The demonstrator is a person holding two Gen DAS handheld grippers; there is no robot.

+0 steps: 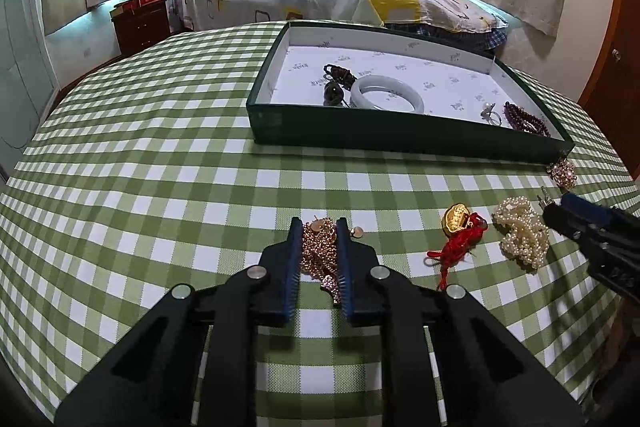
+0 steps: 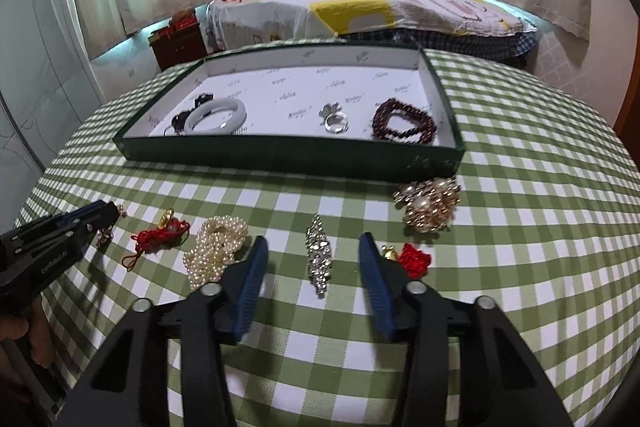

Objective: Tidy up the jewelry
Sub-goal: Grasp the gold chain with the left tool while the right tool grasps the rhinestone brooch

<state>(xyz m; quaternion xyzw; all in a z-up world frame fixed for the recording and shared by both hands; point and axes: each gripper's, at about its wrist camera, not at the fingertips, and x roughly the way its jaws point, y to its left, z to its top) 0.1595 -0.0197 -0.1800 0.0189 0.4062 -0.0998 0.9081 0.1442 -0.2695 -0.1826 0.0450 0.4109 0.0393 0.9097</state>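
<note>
Left gripper (image 1: 319, 223): jaws closed on a rose-gold chain (image 1: 318, 251), pads pressing both sides, chain bunched on the green check tablecloth (image 1: 160, 187).

Right gripper (image 2: 312, 239): jaws apart, straddling a rhinestone clip (image 2: 319, 259) that lies flat on the cloth; pads clear of it on both sides.

Same row on the cloth: pearl strand (image 2: 216, 251) in a heap just beside the right gripper's left finger. Beyond that, red cord with gold charm (image 2: 160, 235), between the two grippers. Small red knot with gold bit (image 2: 414, 259) just outside the right finger.

Further back: pearl-and-gold cluster piece (image 2: 428, 205), near the front right corner of the box, close to its wall; can't tell if touching.

Farthest: dark green shallow box (image 2: 280, 157), white lining. Inside, left to right: dark bead items (image 2: 180, 121), pale jade bangle (image 2: 218, 115) touching them, silver ring (image 2: 336, 121), dark red bead bracelet (image 2: 402, 125).
</note>
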